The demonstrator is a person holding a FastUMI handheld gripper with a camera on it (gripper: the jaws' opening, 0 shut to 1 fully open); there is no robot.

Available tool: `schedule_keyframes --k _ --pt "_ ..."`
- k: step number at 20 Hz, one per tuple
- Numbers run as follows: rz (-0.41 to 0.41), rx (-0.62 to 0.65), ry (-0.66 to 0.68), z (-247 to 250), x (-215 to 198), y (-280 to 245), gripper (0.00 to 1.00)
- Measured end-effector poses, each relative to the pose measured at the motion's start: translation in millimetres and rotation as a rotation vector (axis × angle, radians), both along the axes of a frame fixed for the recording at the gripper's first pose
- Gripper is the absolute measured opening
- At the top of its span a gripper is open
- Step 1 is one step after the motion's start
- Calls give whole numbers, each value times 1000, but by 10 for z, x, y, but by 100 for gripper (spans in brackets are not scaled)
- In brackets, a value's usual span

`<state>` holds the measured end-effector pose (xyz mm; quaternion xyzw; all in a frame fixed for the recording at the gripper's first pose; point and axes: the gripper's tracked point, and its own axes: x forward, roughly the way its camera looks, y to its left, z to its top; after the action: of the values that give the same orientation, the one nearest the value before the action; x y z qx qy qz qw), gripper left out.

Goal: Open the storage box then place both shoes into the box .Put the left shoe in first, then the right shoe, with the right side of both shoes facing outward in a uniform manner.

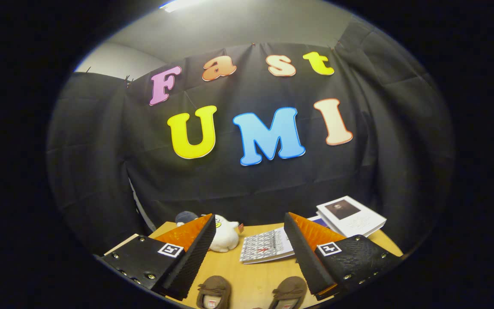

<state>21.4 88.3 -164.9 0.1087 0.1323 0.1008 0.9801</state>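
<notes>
Shoes (251,294) on wooden table (260,274), between wide-spread gripper (249,236) fingers; patterned booklet (266,246) beyond shoes; print illegible.

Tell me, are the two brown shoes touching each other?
Apart. The gripper view shows bare wooden table between the left shoe and the right shoe. The open gripper hangs above them, holding nothing.

Gripper (250,249): two wedge-shaped fingers with ribbed inner faces, standing apart. Each finger mount is a textured plate fastened by small metal screws. Each carries one square black-and-white marker.
</notes>
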Motion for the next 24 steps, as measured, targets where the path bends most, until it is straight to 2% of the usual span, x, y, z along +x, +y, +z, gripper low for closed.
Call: schedule_keyframes --k 9,16,24 --pt "187 221 286 -813 -117 775 98" --pt "403 529 631 -1313 -496 1612 95" --pt "514 704 862 -1632 -726 2202 95"
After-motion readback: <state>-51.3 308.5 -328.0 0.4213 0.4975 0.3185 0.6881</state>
